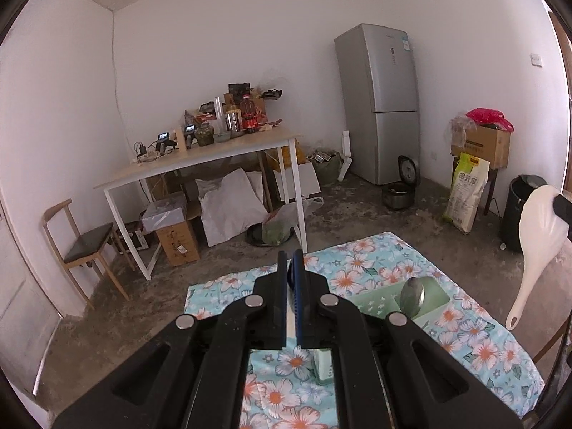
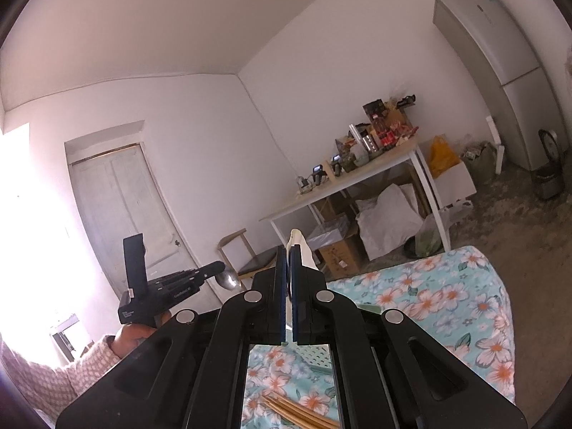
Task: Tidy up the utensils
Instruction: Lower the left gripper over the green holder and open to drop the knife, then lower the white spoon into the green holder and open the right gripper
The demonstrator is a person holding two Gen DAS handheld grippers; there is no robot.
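My left gripper (image 1: 290, 255) is shut on a metal spoon (image 1: 411, 296), whose bowl sticks out to the right above a pale green organiser tray (image 1: 371, 304). The right wrist view shows that same left gripper (image 2: 214, 270) with the metal spoon (image 2: 228, 280) hanging at its tip. My right gripper (image 2: 289, 250) is shut on a white plastic spoon (image 2: 302, 246), which stands up past the fingertips. From the left wrist view the white spoon (image 1: 536, 243) hangs handle-down at the right edge. Wooden chopsticks (image 2: 293, 411) lie on the flowered tablecloth (image 2: 447, 296) below.
Beyond the cloth's far edge (image 1: 357, 250) lies bare concrete floor. A cluttered white table (image 1: 200, 164), a wooden chair (image 1: 82, 243), a grey fridge (image 1: 382, 100), boxes and a black bin (image 1: 518, 214) stand along the walls. A hand in a patterned sleeve (image 2: 53, 371) holds the left gripper.
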